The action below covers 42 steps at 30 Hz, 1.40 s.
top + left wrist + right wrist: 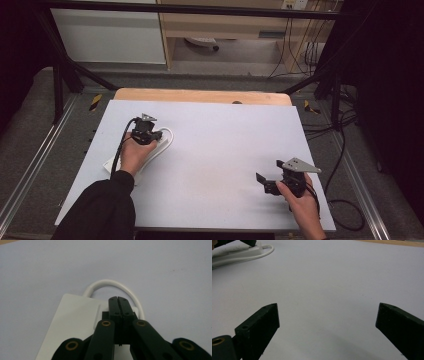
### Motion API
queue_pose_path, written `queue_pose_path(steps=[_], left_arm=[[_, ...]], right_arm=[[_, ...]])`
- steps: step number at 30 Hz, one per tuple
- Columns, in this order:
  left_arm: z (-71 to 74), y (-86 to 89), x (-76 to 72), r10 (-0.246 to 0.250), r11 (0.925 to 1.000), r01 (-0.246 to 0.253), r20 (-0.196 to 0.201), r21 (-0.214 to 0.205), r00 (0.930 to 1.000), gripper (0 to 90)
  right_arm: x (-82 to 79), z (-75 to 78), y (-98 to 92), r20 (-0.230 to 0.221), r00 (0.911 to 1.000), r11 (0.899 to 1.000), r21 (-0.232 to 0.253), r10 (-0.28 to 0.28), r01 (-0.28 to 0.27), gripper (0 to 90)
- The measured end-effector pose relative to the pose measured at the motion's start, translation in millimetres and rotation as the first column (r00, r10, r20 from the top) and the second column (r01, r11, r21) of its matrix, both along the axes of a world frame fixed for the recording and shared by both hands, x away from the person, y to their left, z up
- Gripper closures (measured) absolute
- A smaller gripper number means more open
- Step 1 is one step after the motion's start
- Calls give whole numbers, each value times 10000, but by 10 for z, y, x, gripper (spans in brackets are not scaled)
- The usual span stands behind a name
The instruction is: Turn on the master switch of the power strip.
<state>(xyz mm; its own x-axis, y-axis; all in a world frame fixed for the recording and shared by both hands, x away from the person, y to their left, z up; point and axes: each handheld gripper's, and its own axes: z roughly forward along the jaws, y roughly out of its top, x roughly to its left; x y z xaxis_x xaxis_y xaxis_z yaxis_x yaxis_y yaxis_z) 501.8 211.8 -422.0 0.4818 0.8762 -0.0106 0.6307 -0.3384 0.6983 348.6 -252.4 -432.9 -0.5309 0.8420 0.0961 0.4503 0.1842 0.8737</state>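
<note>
One white power strip [131, 159] lies at the left of the white table [220, 150], its single cord [117, 286] looping out beyond it. Left gripper [118, 300] sits right over the strip, jaws pressed together with nothing seen between them. Right gripper [328, 315], well apart over bare table, has jaws spread wide; nothing lies between the two grippers

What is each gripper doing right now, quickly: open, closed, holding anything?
Left gripper: closed, jaws pressed together over the white block and its cable, nothing visibly between them.
Right gripper: open, holding nothing, above the bare table.
</note>
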Motion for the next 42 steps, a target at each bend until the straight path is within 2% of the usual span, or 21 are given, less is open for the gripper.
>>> queue_pose_path(steps=[15,20,33,42], left_arm=[[0,-11,-3,78,10000,-78,-1,56,10000,900],[4,-36,-14,122,9995,-124,57,287,9999,900],[9,-51,-18,148,9989,-151,62,454,9999,900],[6,-42,-30,163,9993,-166,112,340,9998,900]], right_arm=[[2,-3,1,-42,10000,10000,61,-11,11,53],[3,-6,-3,-46,10000,10000,90,-12,13,53],[2,-2,-9,-25,10000,9998,167,-47,47,53],[8,-6,-4,-51,10000,9998,158,-79,80,52]])
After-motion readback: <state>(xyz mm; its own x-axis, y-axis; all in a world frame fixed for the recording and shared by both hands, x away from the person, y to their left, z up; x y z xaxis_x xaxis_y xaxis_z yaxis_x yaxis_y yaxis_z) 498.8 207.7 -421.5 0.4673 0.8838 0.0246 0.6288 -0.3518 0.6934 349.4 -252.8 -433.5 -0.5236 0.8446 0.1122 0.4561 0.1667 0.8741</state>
